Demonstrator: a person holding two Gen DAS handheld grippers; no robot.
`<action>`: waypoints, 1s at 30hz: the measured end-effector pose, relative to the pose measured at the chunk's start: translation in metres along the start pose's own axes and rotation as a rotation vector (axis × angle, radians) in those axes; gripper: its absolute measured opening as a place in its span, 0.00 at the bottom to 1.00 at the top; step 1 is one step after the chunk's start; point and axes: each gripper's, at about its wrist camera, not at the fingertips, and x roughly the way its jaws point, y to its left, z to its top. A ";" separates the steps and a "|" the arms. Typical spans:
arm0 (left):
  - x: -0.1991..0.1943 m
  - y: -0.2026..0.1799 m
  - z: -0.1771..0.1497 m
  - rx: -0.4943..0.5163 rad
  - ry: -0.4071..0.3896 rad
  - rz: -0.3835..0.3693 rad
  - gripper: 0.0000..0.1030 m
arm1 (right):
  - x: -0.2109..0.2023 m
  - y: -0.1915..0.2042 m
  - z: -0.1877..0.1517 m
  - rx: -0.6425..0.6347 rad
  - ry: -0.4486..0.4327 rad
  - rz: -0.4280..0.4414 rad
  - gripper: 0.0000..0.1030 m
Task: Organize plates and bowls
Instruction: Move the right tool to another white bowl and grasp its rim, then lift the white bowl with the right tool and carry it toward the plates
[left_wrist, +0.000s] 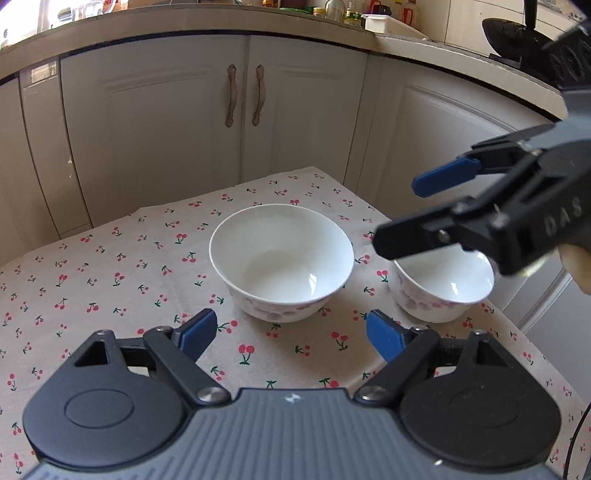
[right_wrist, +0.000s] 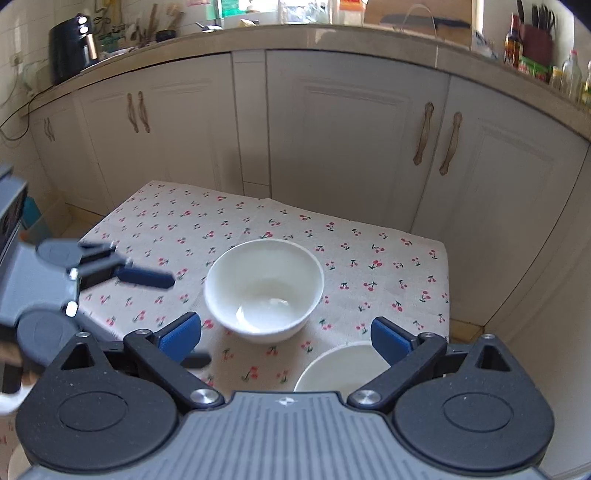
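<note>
Two white bowls with pink flower prints stand on a cherry-print tablecloth (left_wrist: 110, 280). The larger bowl (left_wrist: 280, 258) is in the middle, just ahead of my left gripper (left_wrist: 291, 332), which is open and empty. The smaller bowl (left_wrist: 443, 288) stands to its right. My right gripper (left_wrist: 402, 210) hovers open above the smaller bowl's near rim. In the right wrist view the right gripper (right_wrist: 286, 338) is open, with the larger bowl (right_wrist: 264, 288) ahead and the smaller bowl (right_wrist: 340, 369) under its right finger. The left gripper (right_wrist: 173, 321) shows at the left, open.
White kitchen cabinets (left_wrist: 243, 107) stand behind the small table, with a cluttered countertop (left_wrist: 332, 18) above. The table's far edge (right_wrist: 295, 206) and right edge (right_wrist: 447, 288) drop to the floor. A white rim (right_wrist: 11, 402) shows at the lower left.
</note>
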 end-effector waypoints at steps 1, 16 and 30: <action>0.004 0.000 0.000 0.000 0.004 0.000 0.85 | 0.007 -0.005 0.006 0.020 0.012 0.015 0.94; 0.034 -0.002 0.002 0.045 -0.002 0.032 0.84 | 0.083 -0.035 0.048 0.180 0.165 0.119 0.83; 0.035 0.000 0.001 0.054 -0.013 0.029 0.79 | 0.112 -0.021 0.054 0.117 0.227 0.132 0.68</action>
